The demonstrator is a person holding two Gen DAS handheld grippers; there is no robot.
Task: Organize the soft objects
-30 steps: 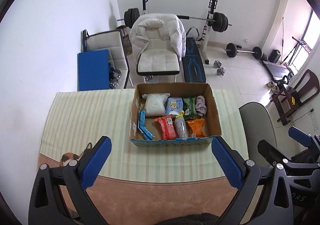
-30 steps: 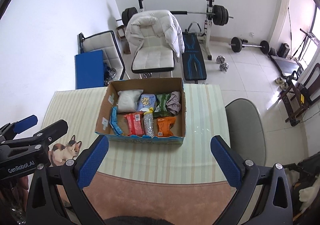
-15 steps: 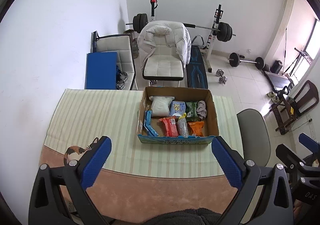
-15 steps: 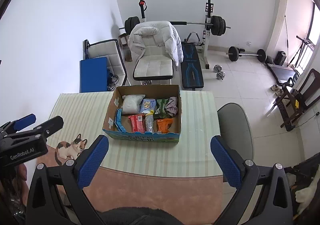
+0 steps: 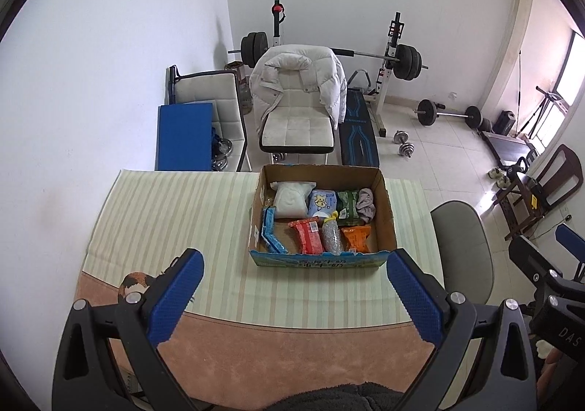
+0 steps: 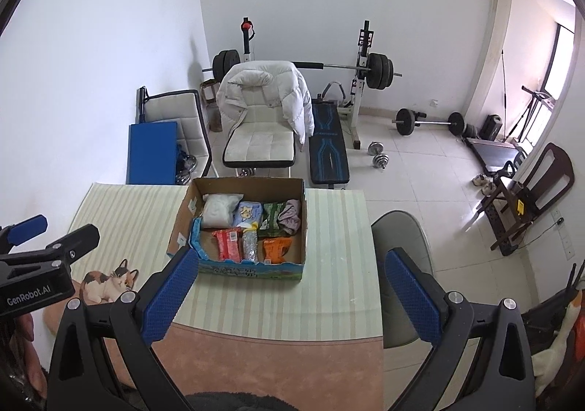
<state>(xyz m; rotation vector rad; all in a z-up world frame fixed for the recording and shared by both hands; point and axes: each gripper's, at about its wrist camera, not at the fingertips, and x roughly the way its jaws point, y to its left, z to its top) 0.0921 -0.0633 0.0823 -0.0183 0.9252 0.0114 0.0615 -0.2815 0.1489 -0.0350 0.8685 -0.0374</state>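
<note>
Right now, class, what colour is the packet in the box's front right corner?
Orange, clearest in the left wrist view.

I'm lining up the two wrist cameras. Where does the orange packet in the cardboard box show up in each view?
Left wrist: orange packet lies in the box's near right corner, right of centre.
Right wrist: orange packet sits in the same corner, left of centre.
Shared landmark: the clear bag with a yellow tie lies immediately to its left in both.

A home gym room: barbell rack [image 5: 396, 56], dumbbells [image 5: 404, 142], jacket-draped chair [image 5: 298, 107]
</note>
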